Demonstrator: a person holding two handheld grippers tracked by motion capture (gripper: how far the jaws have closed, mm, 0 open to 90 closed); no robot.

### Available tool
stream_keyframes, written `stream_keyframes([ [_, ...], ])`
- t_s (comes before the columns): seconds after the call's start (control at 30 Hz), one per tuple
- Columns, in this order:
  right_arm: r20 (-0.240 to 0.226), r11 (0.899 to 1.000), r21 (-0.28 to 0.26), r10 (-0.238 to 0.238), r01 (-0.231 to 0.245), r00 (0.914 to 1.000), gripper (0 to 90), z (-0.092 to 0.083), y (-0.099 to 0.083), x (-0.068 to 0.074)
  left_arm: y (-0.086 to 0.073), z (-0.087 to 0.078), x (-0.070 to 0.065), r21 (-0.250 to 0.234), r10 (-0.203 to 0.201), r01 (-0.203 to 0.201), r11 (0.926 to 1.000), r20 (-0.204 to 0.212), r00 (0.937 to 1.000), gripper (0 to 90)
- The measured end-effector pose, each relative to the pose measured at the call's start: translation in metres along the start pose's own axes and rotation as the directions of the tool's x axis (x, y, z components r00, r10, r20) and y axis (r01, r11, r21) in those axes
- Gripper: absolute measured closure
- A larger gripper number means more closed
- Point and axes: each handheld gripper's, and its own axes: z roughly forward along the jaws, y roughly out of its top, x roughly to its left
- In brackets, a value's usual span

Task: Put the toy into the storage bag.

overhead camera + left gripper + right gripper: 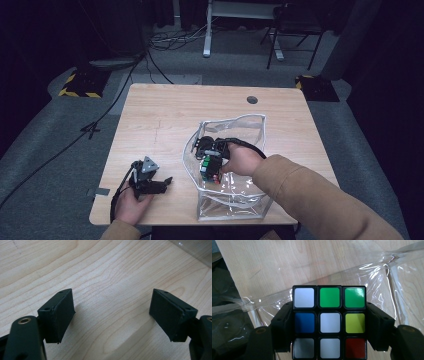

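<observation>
The puzzle cube sits clamped between the right gripper jaws, inside the clear bag.

One puzzle cube, one clear plastic bag, two hand-held grippers, left and right.

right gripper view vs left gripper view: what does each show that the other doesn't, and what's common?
Right gripper view: the multicoloured puzzle cube clamped between the right gripper jaws, white, green, blue, yellow and red stickers facing the camera, crinkled clear plastic bag behind it.
Left gripper view: the left gripper, jaws wide apart with nothing between them.
Both: the light wooden table, plus a bit of clear plastic, which in the left gripper view sits at the top right corner.
</observation>
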Motion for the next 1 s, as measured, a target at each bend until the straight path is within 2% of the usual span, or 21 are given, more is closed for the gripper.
stream_keyframes([
  [0.03, 0.007, 1.0, -0.002, -0.012, 0.012, 0.9999, 34.0, 0.001, 0.0, -0.001, 0.0, 0.0, 0.0, 0.0, 0.001, -0.001, 1.0, 0.0, 1.0, 20.4],
  [0.1, 0.01, 1.0, 0.028, -0.002, 0.002, 0.9999, 34.0, 0.004, 0.001, 0.001, 0.0, 0.0, 0.0, 0.0, 0.0, 0.0, 1.0, 0.0, 1.0, 20.4],
  [0.2, 0.009, 0.999, 0.042, -0.002, 0.002, 1.0, 34.0, 0.008, 0.001, 0.002, 0.0, 0.0, 0.0, 0.0, 0.001, -0.001, 1.0, 0.0, 1.0, 20.4],
  [0.3, 0.009, 0.997, 0.077, -0.021, 0.02, 0.9997, 34.0, 0.012, 0.003, 0.004, 0.0, 0.0, 0.0, 0.001, 0.001, -0.001, 1.0, 0.0, 1.0, 20.4],
  [0.37, 0.0, 0.997, 0.074, -0.007, 0.007, 1.0, 34.0, 0.013, 0.004, 0.005, 0.0, 0.0, 0.0, 0.0, 0.0, 0.0, 1.0, 0.0, 1.0, 20.4],
  [0.57, -0.01, 0.997, 0.077, -0.019, 0.019, 0.9998, 34.0, 0.016, 0.003, 0.005, 0.0, 0.0, 0.0, 0.0, 0.0, 0.0, 1.0, 0.0, 1.0, 20.4],
  [0.7, -0.006, 0.995, 0.093, -0.025, 0.025, 0.9997, 34.0, 0.017, 0.004, 0.005, 0.0, 0.0, 0.0, 0.0, 0.0, 0.0, 1.0, 0.0, 1.0, 20.4],
  [1.0, -0.017, 0.992, 0.123, -0.008, 0.01, 0.9998, 34.0, 0.022, 0.003, 0.007, 0.0, 0.0, 0.0, 0.0, 0.0, 0.0, 1.0, 0.0, 1.0, 20.4],
])
